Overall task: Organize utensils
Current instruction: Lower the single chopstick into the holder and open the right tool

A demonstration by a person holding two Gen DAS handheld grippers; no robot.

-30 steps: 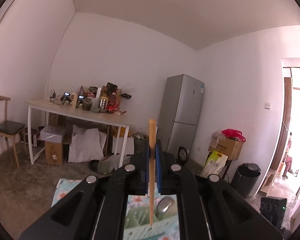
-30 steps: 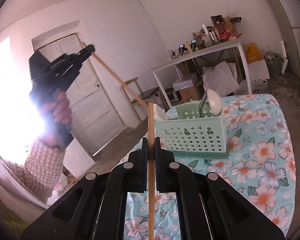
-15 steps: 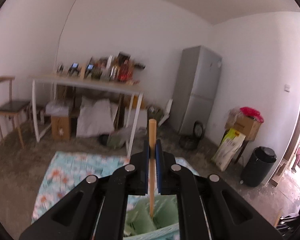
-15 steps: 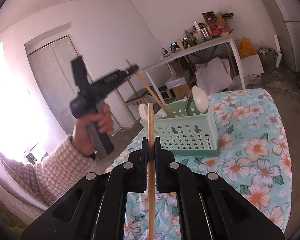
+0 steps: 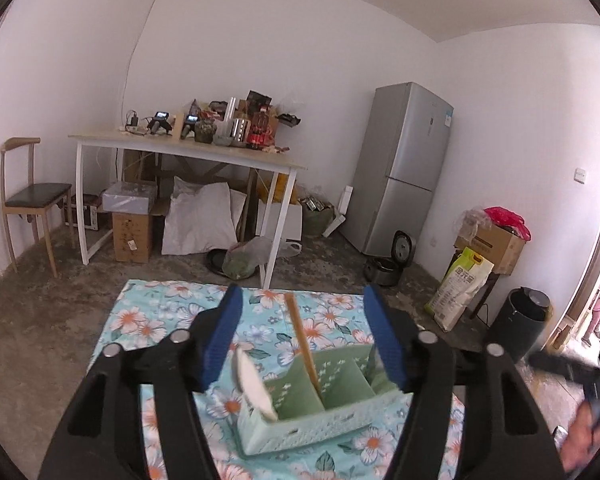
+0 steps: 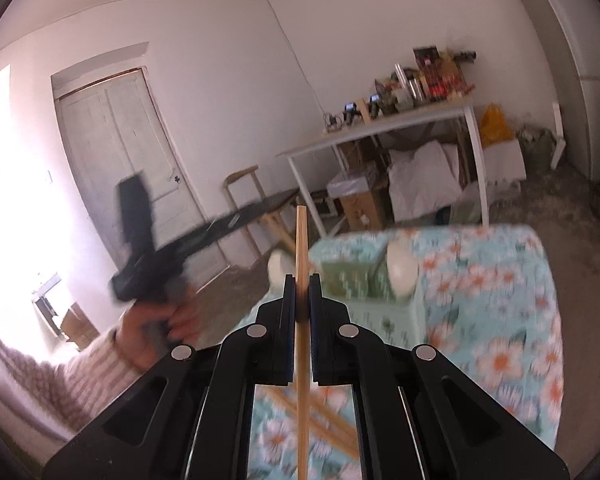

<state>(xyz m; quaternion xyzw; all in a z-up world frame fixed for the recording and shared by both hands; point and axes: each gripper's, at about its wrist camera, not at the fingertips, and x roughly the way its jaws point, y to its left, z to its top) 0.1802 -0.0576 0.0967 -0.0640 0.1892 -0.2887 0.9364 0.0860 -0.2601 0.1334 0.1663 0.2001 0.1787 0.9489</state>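
Looking along the left gripper [image 5: 302, 344], its jaws are opening and the blue pads [image 5: 224, 336] are standing wide apart, pressing on nothing. Between them one chopstick [image 5: 302, 346] is standing free, leaning toward 11 o'clock, with its lower end inside the green basket [image 5: 320, 416]. The basket is sitting just under the gripper, at 6 o'clock from the fingertips, on the flowered cloth [image 5: 160, 312]. A white spoon [image 5: 254, 386] is sticking out of the basket's left compartment.

Looking along the right gripper [image 6: 302, 292], its jaws are clenched on a second chopstick [image 6: 301, 240], whose long axis is running straight from 6 to 12 o'clock through the pads. The basket [image 6: 364, 292] is lying at about 1 o'clock from this gripper, blurred, with two spoons [image 6: 400, 272] showing. More chopsticks [image 6: 328, 428] are lying on the cloth below. The person's left hand [image 6: 156, 332] is showing at 9 o'clock.

I am judging that the right gripper is going next to the basket, and its chopstick is needing a small shift toward 1 o'clock before lowering.
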